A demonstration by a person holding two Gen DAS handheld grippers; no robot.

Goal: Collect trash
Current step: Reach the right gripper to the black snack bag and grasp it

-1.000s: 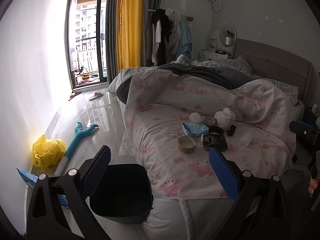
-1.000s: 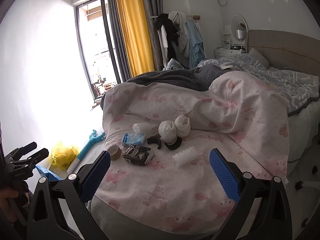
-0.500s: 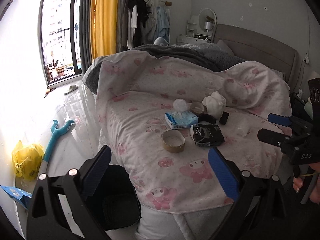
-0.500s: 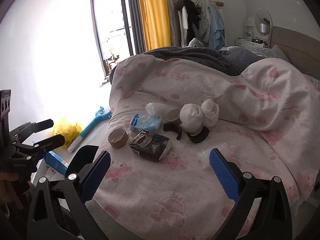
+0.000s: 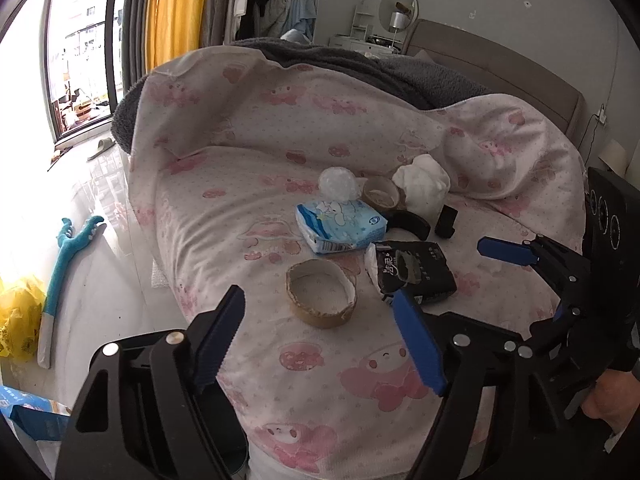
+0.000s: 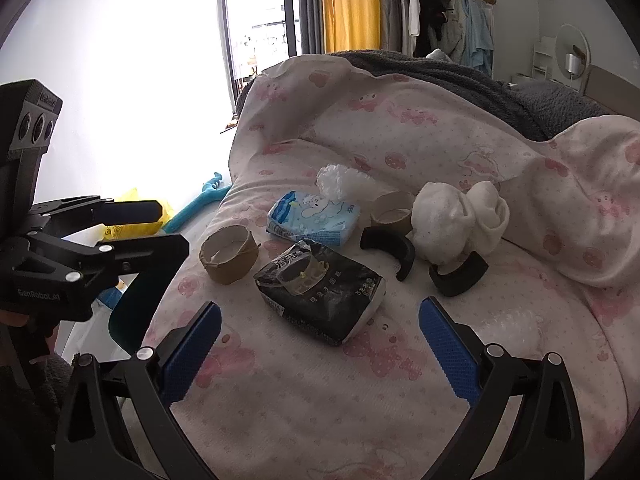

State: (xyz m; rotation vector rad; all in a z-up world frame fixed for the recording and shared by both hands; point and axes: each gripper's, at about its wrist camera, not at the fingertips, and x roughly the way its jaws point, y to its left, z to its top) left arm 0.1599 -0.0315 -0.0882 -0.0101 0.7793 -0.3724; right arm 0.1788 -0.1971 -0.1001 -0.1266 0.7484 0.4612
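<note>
My left hand-held gripper [image 5: 320, 332] points down at the bed with its jaws closing, nothing between the pads yet. The empty cardboard tape core [image 5: 321, 293] lies just ahead of the gap, flat on the pink printed quilt [image 5: 360, 380]. My right hand-held gripper [image 6: 318, 344] is spread wide and empty, and the black tissue pack [image 6: 320, 292] sits just beyond its fingertips.

Trash layout, moving outward: blue tissue pack [image 5: 340, 228] behind the tape core, touching or nearly touching the black pack. Behind that are a clear crumpled plastic ball [image 5: 337, 183], a second tape core [image 5: 381, 197], a white rolled sock pair [image 5: 422, 186] and two black curved pieces [image 6: 390, 246] near the socks. A dark bin [image 6: 128, 320] stands on the floor at the bed's edge, partly hidden behind my left tool in the right view.

Risks as I judge them:
- The left jaws are narrowing before reaching the core. If they get narrower than the ring, the pads land on its rim and push it away or flatten it.
- The quilt is soft, so pressing down could pinch fabric along with the core.
- The black pack is torn open on top. A grab at the loose flap may tear it or spill the contents.
- Both tools converge on neighbouring items and could collide.
- The socks may not be trash; I cannot tell.
</note>
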